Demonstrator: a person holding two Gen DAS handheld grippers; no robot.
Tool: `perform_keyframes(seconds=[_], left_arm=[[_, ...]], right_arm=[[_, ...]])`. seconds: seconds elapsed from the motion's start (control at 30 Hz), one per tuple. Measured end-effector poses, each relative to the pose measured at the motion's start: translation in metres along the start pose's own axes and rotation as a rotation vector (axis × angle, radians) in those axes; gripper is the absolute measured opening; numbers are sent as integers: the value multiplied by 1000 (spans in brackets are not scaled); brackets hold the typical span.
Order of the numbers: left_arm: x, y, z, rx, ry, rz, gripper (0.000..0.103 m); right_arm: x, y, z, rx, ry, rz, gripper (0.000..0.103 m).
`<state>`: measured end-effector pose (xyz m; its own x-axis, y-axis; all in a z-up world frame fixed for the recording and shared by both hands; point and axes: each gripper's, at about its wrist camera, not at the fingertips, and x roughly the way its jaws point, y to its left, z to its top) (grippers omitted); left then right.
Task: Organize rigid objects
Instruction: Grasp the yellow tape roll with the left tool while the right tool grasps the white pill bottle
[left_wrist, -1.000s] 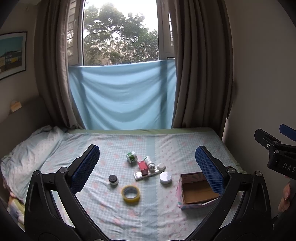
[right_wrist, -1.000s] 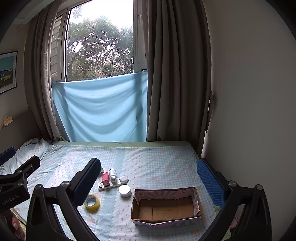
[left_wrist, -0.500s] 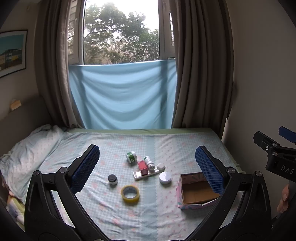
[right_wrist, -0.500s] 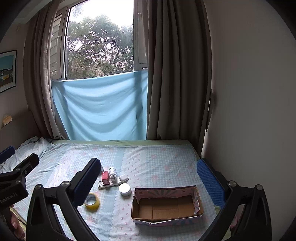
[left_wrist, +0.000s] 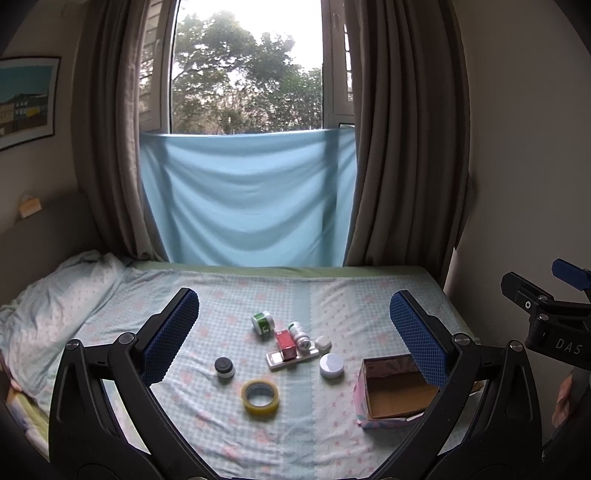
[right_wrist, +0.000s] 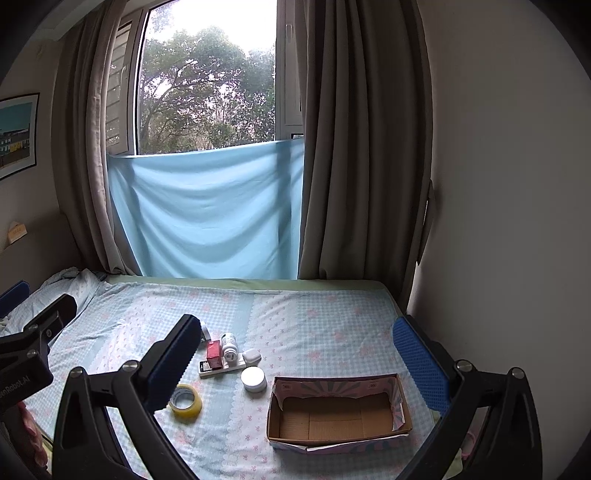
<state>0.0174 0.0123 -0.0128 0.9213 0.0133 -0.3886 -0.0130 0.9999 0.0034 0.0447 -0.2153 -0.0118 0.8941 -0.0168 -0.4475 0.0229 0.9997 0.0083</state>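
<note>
1. Bed (left_wrist: 229, 435): carries all items.
2. Left gripper (left_wrist: 293, 334), right gripper (right_wrist: 295, 354): fingers spread wide, empty.
3. Cardboard box (right_wrist: 338, 415): open, at 4 o'clock of the cluster.
4. Tape roll (left_wrist: 259, 396): at 7 o'clock.
5. White jar (left_wrist: 331, 365): beside the box.

right tongs body (left_wrist: 561, 345): I read white letters "DAS", cut off at the frame edge, left wrist view
left tongs body (right_wrist: 18, 384): I read "enRobot.AI", first letters cut off by the frame edge, right wrist view
green-and-white jar (left_wrist: 262, 321): label printed, too small for me to read
red box (left_wrist: 286, 343): no print I can make out
white bottle (right_wrist: 229, 344): label there, illegible
wall picture (left_wrist: 25, 101): no text I can read
</note>
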Motion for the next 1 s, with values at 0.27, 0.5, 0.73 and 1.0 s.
perform_keyframes(seconds=[0.27,0.5,0.73,1.0], left_arm=[[43,19,-27,-47,149,42,102],[96,34,-70,-80,308,117,102],[179,59,-135,-154,497,141,102],[288,88,-224,-211,673,209,102]], right_arm=[[40,7,-14,-47,62,45,103],[113,23,-25,-96,197,164,103],[217,55,-37,-131,339,269,103],[368,109,-56,-199,535,330,103]])
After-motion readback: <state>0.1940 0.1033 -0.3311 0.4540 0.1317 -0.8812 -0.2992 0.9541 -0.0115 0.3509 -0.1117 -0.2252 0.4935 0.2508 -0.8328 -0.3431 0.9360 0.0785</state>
